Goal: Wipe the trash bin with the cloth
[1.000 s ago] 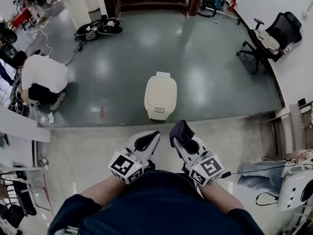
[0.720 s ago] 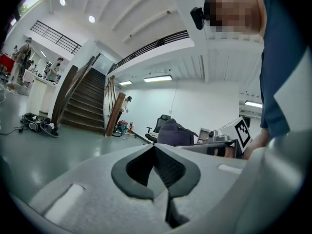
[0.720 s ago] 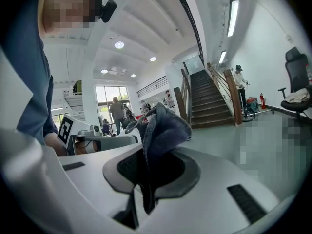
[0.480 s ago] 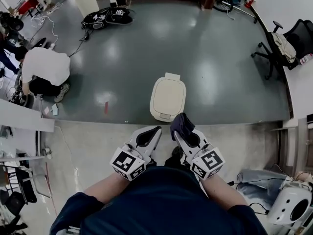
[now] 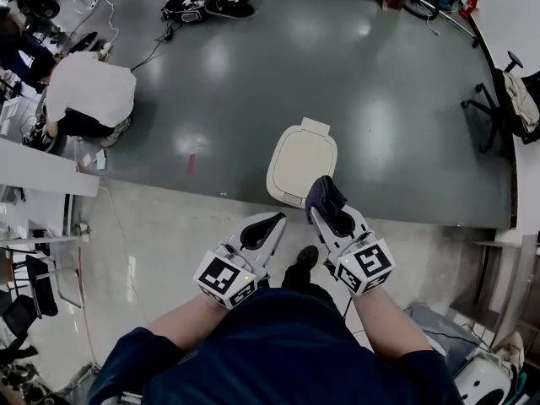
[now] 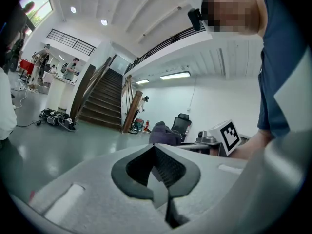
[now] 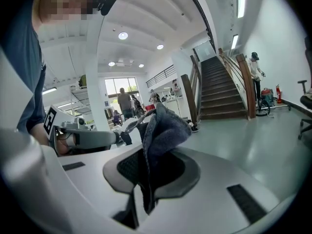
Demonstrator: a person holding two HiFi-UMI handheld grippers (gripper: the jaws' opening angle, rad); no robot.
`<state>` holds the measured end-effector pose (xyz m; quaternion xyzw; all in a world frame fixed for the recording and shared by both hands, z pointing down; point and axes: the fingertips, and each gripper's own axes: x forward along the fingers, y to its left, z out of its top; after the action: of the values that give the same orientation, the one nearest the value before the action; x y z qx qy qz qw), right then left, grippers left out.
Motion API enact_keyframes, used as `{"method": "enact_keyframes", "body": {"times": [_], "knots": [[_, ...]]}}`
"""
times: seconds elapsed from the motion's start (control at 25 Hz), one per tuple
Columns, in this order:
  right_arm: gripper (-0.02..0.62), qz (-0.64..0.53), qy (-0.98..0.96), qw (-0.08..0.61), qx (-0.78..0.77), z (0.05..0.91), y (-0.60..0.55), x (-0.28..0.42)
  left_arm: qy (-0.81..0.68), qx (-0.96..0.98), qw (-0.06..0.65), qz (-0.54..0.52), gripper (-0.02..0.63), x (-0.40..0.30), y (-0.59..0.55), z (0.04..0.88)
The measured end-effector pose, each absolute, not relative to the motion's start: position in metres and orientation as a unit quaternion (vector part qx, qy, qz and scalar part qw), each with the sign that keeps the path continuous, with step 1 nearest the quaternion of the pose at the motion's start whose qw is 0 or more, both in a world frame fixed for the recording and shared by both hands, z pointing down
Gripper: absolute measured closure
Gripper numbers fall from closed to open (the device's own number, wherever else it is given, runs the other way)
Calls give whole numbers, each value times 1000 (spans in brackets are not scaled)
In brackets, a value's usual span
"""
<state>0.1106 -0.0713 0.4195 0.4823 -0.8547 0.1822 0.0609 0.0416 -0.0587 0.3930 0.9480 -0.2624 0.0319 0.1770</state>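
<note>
Closer now than a second ago, the trash bin (image 5: 301, 160) has come up to the two grippers in the head view, where a strip of floor lay between them before; both grippers keep the same side-by-side pose in front of the person's body. This cream bin stands with its lid shut on the dark green floor, its near edge at the line where that floor meets the paler one. Just on the person's side of the bin, the right gripper (image 5: 331, 213) points at its near right corner, and the dark blue-grey cloth (image 5: 324, 197) bunched at its tip overlaps the bin's near rim in the head view; whether cloth and bin touch cannot be told. The right gripper view shows those jaws pinching the cloth (image 7: 161, 130), which stands up out of them in a crumpled fold and hangs down through the seam between them. To the left of it, and a little further back from the bin, the left gripper (image 5: 263, 229) aims toward the bin's near left side. Its own view shows the left gripper (image 6: 157, 167) with its jaws pressed together and nothing between them, the cloth (image 6: 163, 133) showing beyond them. A dark shoe (image 5: 305, 258) shows below, between the two grippers. Well left of the bin a person in a white shirt (image 5: 89, 91) crouches on the floor, and an office chair (image 5: 515, 99) stands well to its right.
</note>
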Motion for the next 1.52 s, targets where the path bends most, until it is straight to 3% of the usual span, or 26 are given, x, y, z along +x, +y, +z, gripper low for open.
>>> {"method": "enact_keyframes", "body": {"times": [0.48, 0.88, 1.2, 1.52], "knots": [[534, 142, -855, 170, 469, 508, -186, 112, -292, 935, 194, 50, 603, 33, -120, 443], [534, 91, -831, 350, 422, 631, -278, 105, -310, 923, 222, 57, 603, 33, -178, 498], [533, -72, -760, 547, 344, 701, -337, 114, -321, 917, 230, 56, 603, 30, -189, 513], [532, -88, -735, 600, 303, 728, -343, 117, -325, 913, 233, 75, 603, 26, -186, 525]]}}
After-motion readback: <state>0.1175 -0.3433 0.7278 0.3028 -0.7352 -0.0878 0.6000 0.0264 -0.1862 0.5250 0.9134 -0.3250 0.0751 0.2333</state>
